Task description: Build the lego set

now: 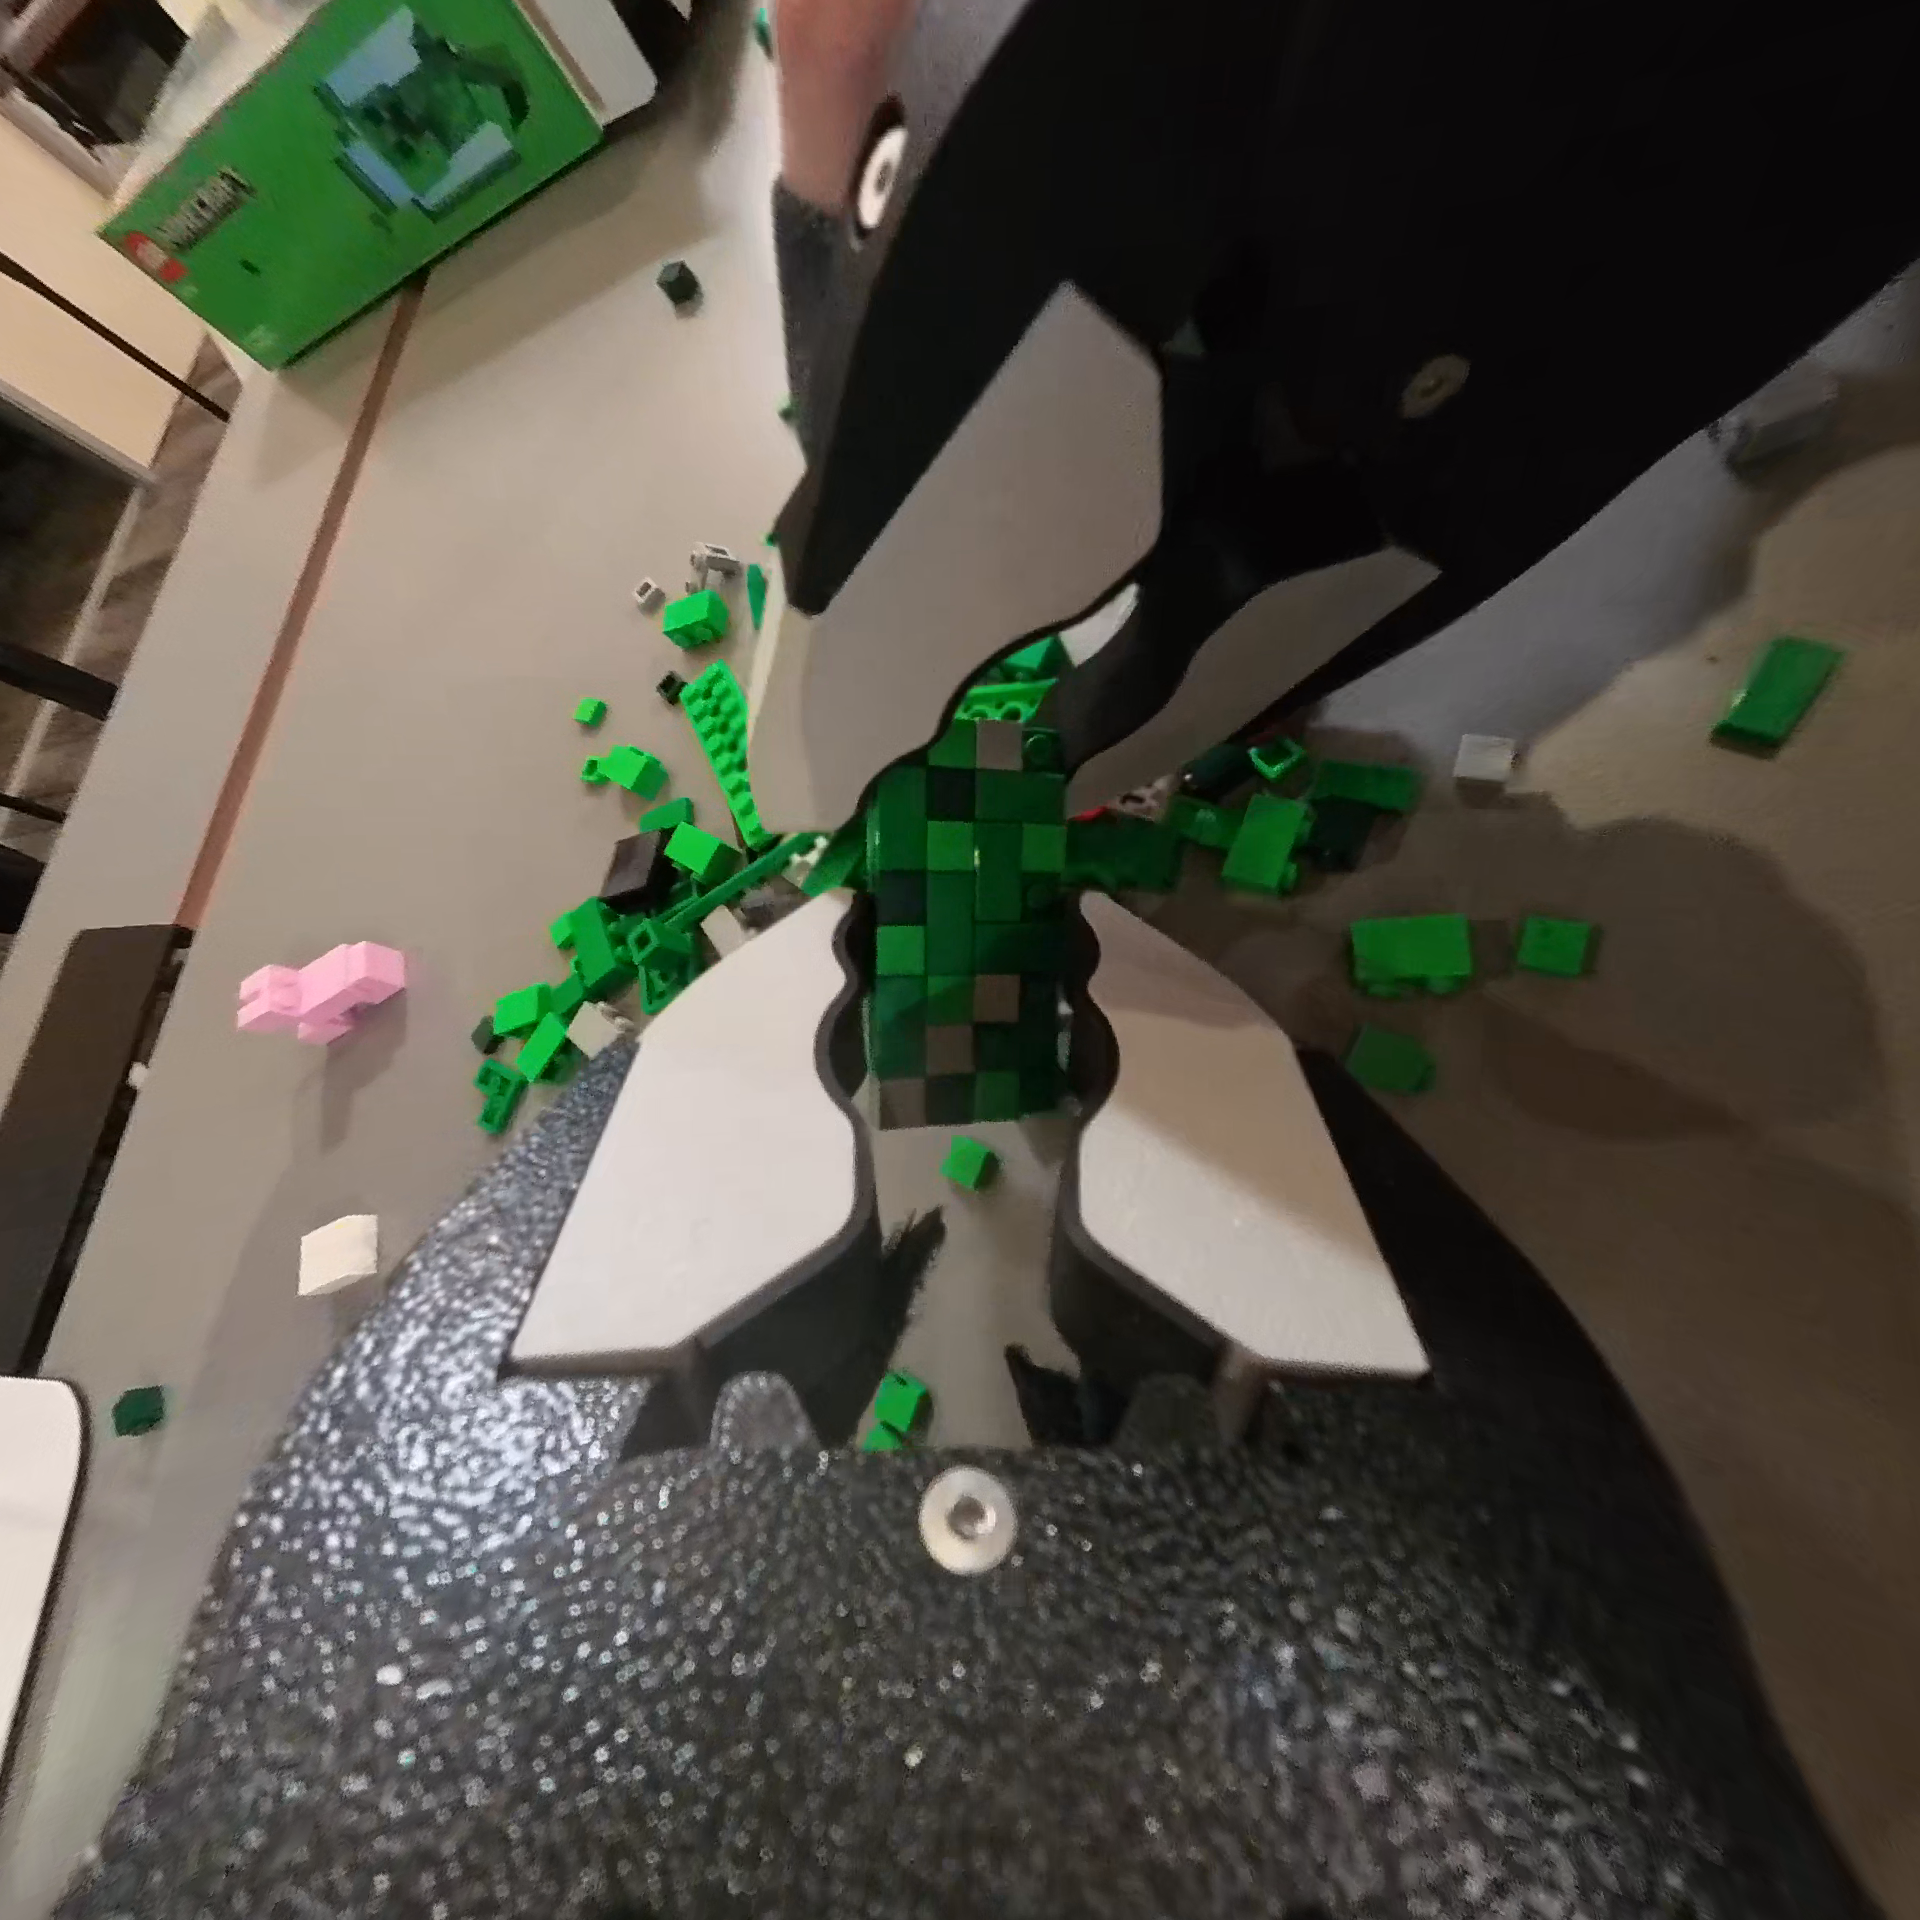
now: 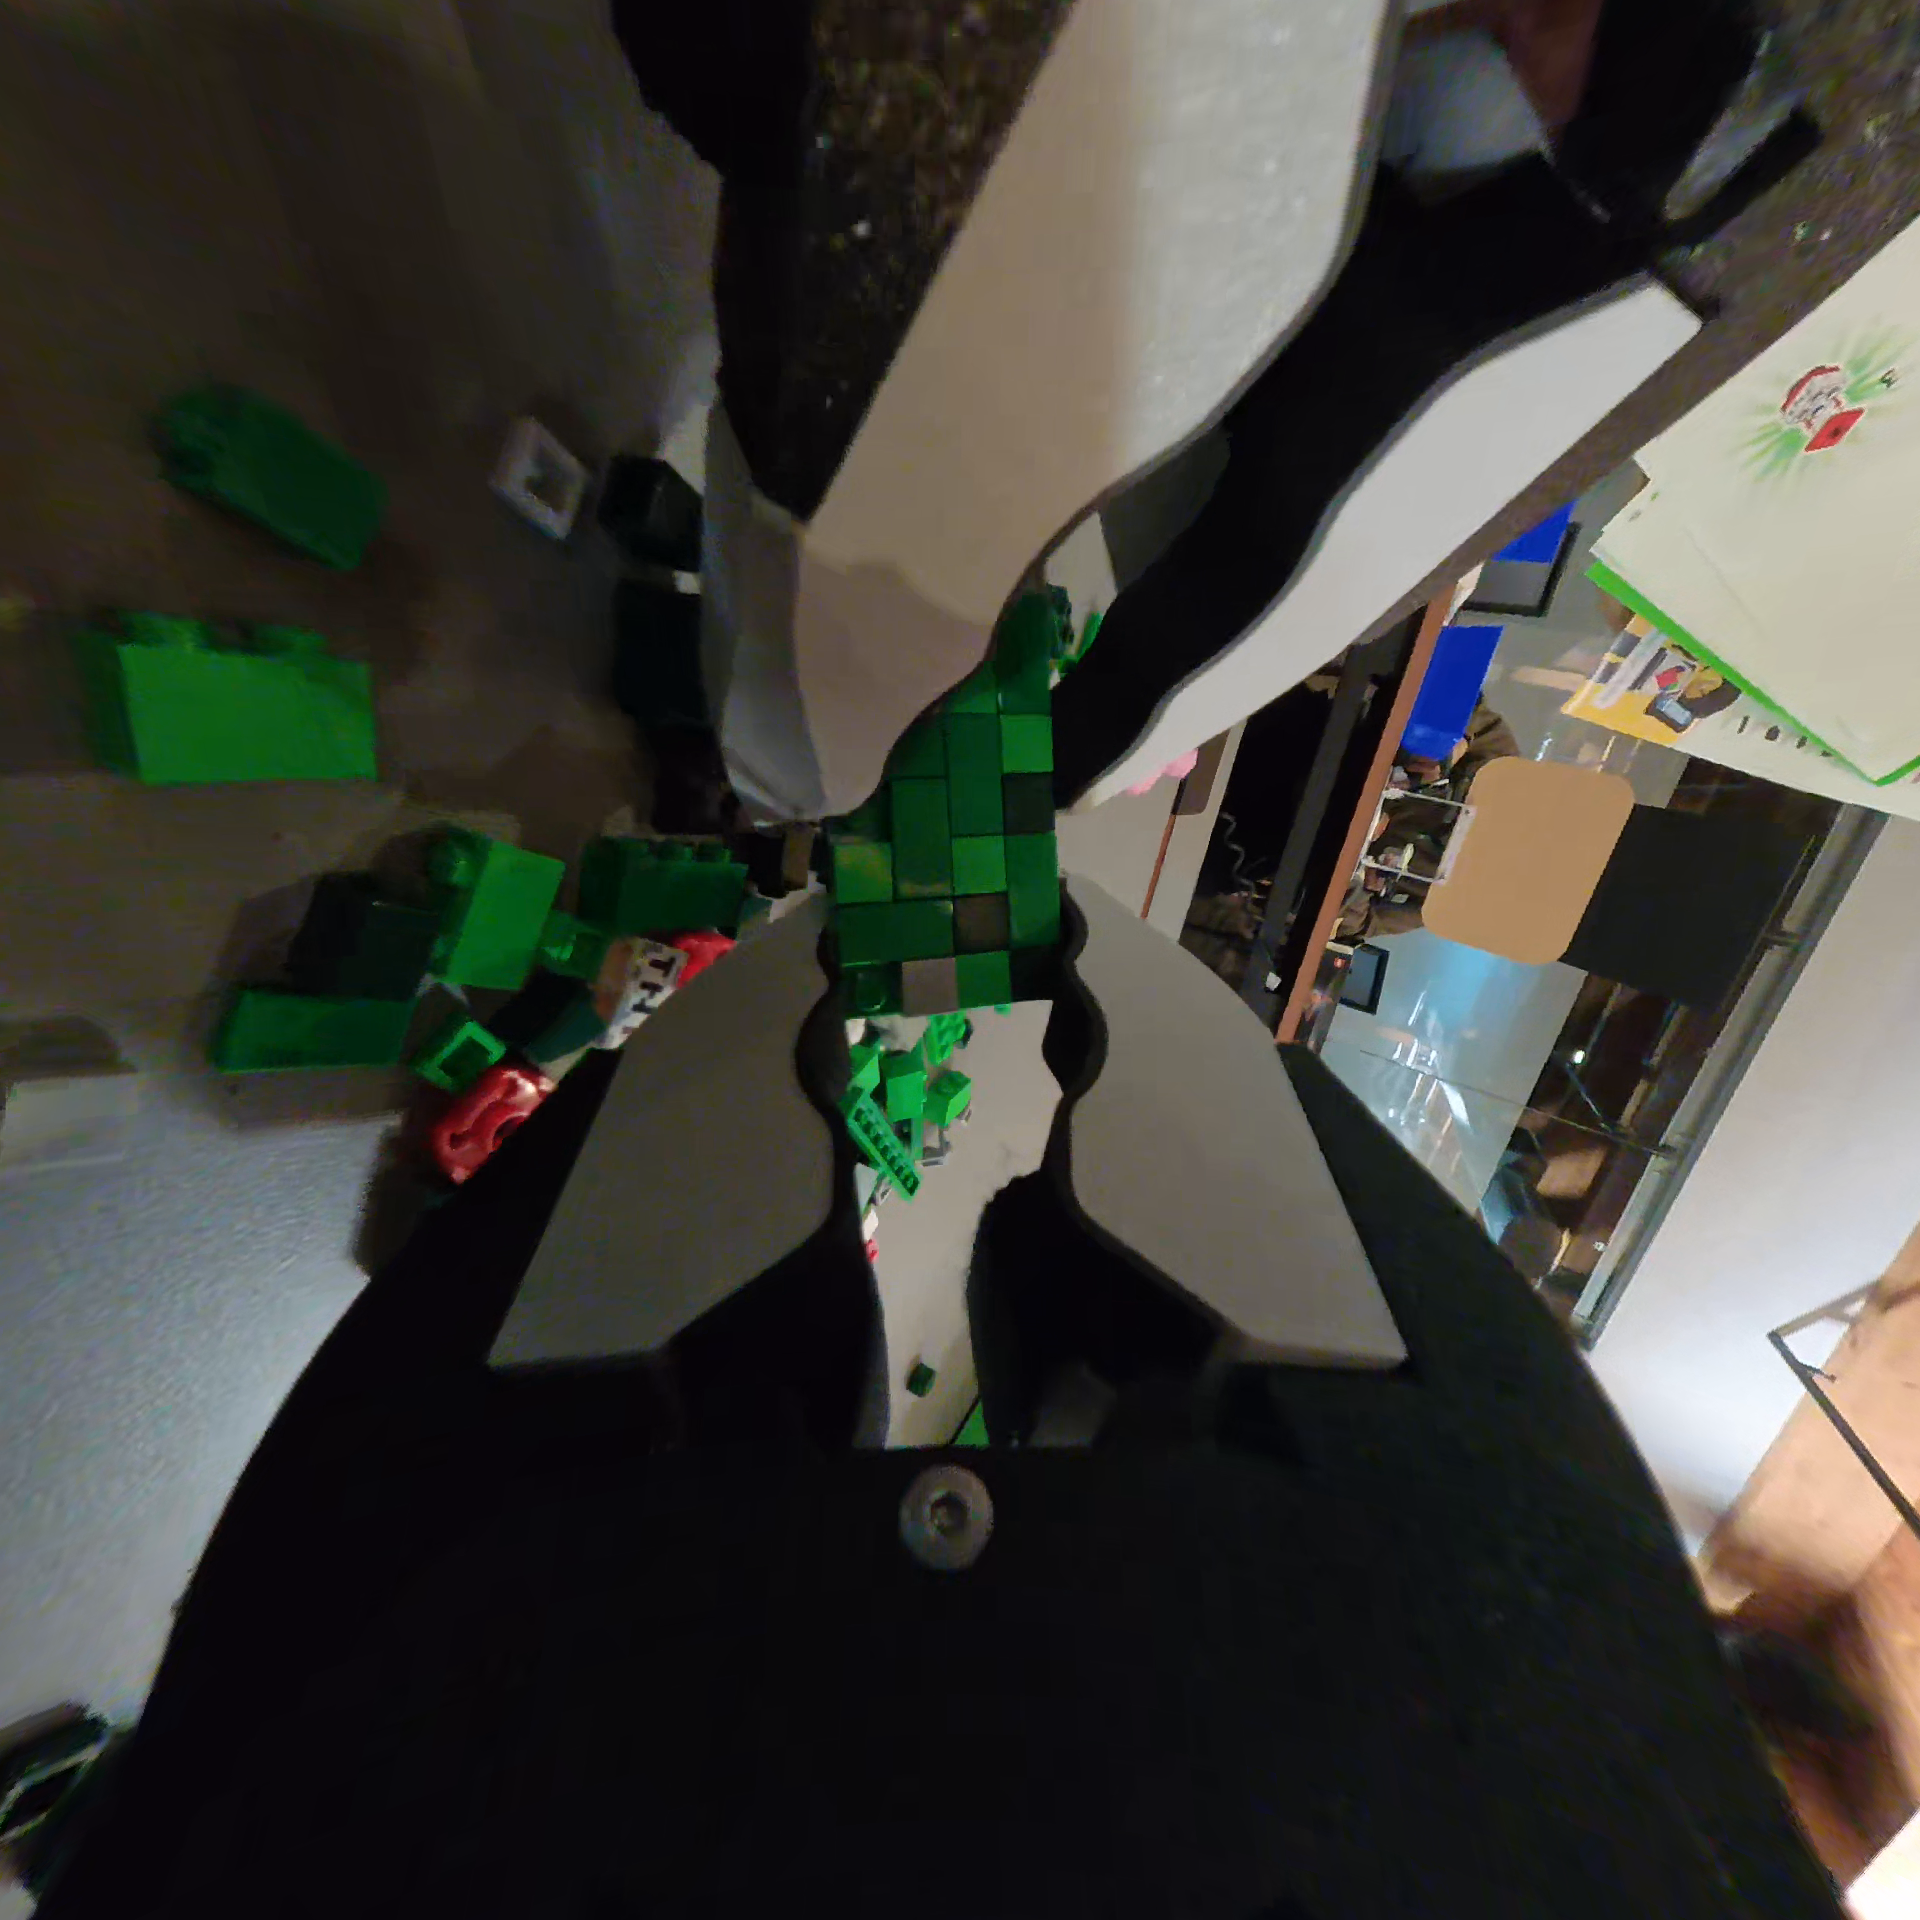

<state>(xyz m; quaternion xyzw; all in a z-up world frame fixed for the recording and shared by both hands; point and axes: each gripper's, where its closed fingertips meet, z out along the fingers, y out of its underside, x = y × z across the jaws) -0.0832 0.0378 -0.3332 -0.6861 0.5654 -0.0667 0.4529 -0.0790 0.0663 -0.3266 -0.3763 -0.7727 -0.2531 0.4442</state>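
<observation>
A green product box (image 1: pixel 353 177) lies on the bench (image 1: pixel 436 582) at the far left of the left wrist view. It bears a logo strip and a picture panel, both too blurred to make out. In the right wrist view an open instruction booklet (image 2: pixel 1787 540) with coloured illustrations sits at the upper right. A small printed brick (image 2: pixel 649 982) with dark letters on white lies in the pile near the red piece (image 2: pixel 483 1122).

The task's thing, a checkered green model (image 1: pixel 961 935) built of light green, dark green, grey and black tiles, is held above the bench between the two tools, over the scatter of loose green bricks (image 1: pixel 623 935).

The left gripper (image 1: pixel 961 997) comes in from the bottom of its own view, with its fingers (image 1: pixel 727 1091) pinching the lower part of the model from both sides. The right gripper (image 2: pixel 945 966) likewise has its fingers (image 2: pixel 707 1101) closed against the model's sides near one end. Each view shows the other tool entering from the top and meeting the model's opposite end, so the two point roughly toward each other.

A pink brick figure (image 1: pixel 317 987) sits apart on the bench to the left, and a white brick (image 1: pixel 338 1252) lies nearer the camera.
</observation>
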